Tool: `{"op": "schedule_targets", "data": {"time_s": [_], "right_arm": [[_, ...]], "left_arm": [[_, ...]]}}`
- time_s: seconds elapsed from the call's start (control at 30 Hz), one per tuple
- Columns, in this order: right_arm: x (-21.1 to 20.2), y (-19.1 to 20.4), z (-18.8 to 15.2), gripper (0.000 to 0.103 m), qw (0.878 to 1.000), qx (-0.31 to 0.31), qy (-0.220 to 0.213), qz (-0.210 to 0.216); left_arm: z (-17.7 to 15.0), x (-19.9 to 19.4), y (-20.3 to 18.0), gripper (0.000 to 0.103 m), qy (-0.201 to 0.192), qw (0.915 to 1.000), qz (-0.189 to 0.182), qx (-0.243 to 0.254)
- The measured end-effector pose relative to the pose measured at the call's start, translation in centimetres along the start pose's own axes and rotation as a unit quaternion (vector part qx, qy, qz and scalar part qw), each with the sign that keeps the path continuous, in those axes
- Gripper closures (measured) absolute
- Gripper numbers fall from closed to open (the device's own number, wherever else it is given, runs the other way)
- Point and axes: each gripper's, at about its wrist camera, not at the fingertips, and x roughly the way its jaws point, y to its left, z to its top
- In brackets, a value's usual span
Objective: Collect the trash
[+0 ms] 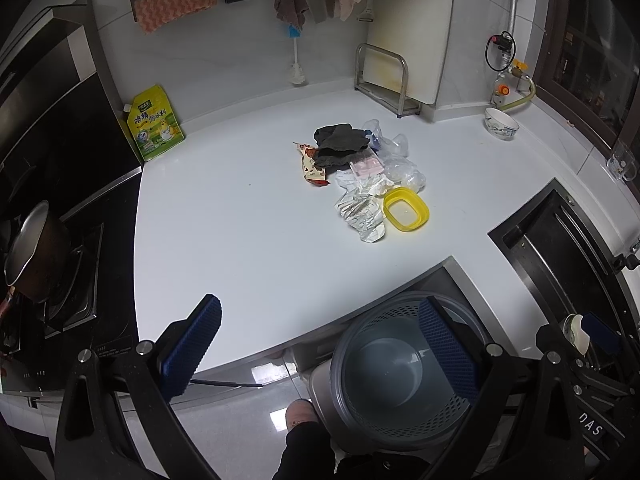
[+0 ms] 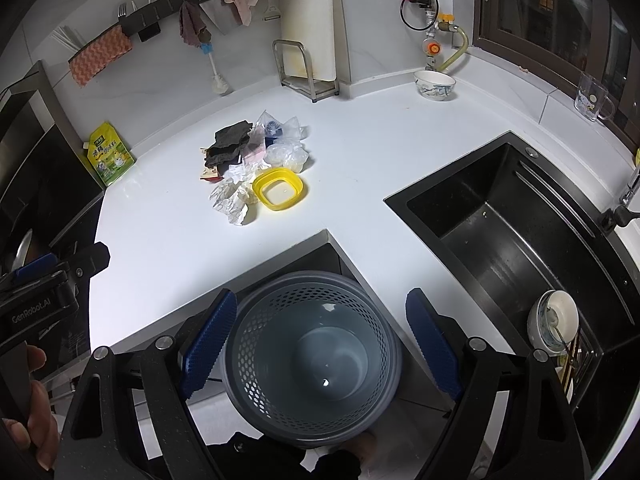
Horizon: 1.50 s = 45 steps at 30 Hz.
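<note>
A pile of trash lies mid-counter: a dark rag (image 1: 340, 144) (image 2: 230, 142), a red snack wrapper (image 1: 312, 168), crumpled foil (image 1: 362, 212) (image 2: 234, 202), clear plastic bags (image 1: 400, 160) (image 2: 286, 148), a pink piece (image 1: 366, 166) and a yellow lid (image 1: 406, 210) (image 2: 280, 188). An empty grey perforated bin (image 1: 400, 372) (image 2: 312, 360) stands on the floor below the counter edge. My left gripper (image 1: 320, 352) is open near the front edge. My right gripper (image 2: 320, 344) is open above the bin, empty.
A black sink (image 2: 512, 232) with dishes (image 2: 554, 324) lies to the right. At the left are the stove with a pan (image 1: 32, 248) and a yellow seasoning pouch (image 1: 156, 128) (image 2: 110, 156). A bowl (image 1: 502, 124) (image 2: 435, 85), a cutting-board rack (image 1: 386, 80) and a glass mug (image 2: 592, 96) stand along the back.
</note>
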Motion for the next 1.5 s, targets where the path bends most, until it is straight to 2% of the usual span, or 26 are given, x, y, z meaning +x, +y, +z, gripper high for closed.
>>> {"op": "schedule_targets", "data": {"time_s": [1.0,1.27,1.5], "right_arm": [[-0.2,-0.2,0.1,0.02,1.0,-0.011,-0.008,0.009],[1.1,-0.8,-0.6,0.02,0.999,-0.031,-0.005,0.024],[3.5,-1.2,-0.7,0.02,0.996,-0.063,-0.011,0.065]], "left_arm": [[-0.1,-0.6,0.3,0.006,-0.006,0.9999,0.007,-0.012],[-0.9,-0.6,0.4,0.006,-0.008,0.9988,0.035,-0.034],[-2.4,0.8,1.4,0.006,0.002,0.9964,0.066,-0.053]]}}
